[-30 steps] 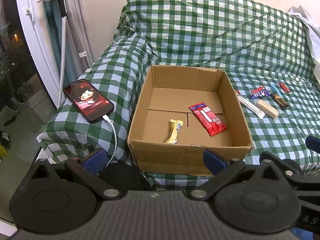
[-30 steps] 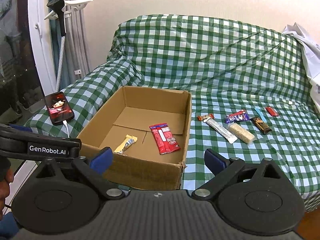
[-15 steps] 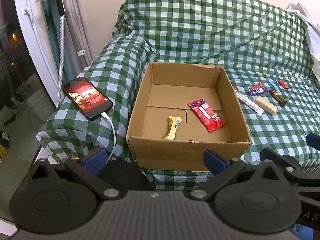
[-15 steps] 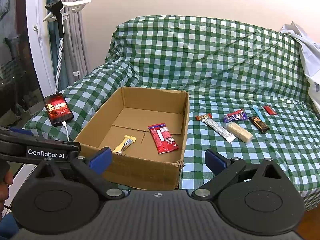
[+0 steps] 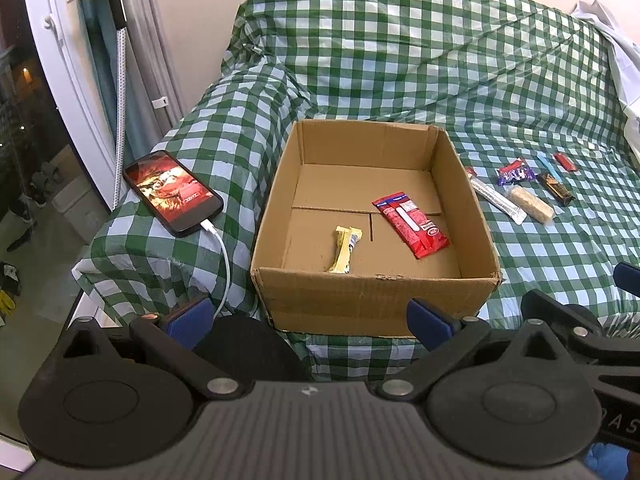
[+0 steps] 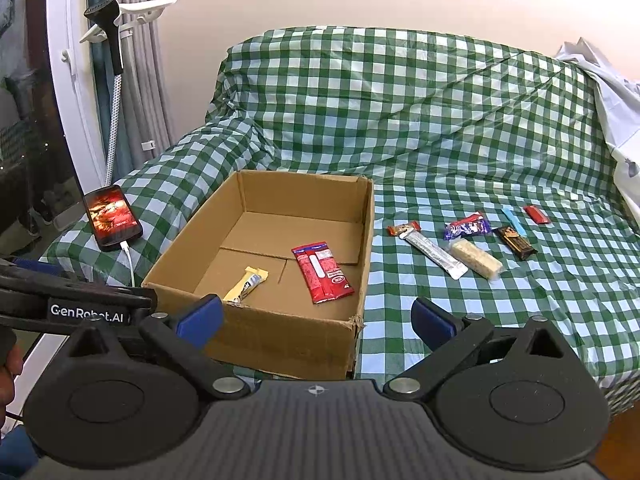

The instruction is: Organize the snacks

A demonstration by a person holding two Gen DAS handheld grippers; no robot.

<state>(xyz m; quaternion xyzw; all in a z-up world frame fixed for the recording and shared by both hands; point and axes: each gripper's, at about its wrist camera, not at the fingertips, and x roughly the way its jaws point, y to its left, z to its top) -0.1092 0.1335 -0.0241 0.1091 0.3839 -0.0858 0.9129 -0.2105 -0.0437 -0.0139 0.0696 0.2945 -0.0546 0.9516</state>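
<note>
An open cardboard box sits on the green checked sofa. In it lie a red wafer pack and a yellow bar. Several loose snacks lie on the seat to its right: a silver stick, a pale rice bar, a purple packet, a dark bar, a blue stick and a small red packet. My left gripper and my right gripper are both open and empty, in front of the box.
A phone on a white charging cable lies on the sofa arm left of the box. A garment steamer and a window frame stand at the far left. A white cloth hangs at the sofa's right end.
Both grippers have drawn back slightly from the sofa; the box and snacks look a little smaller and lie as before. The jaws have stayed open.
</note>
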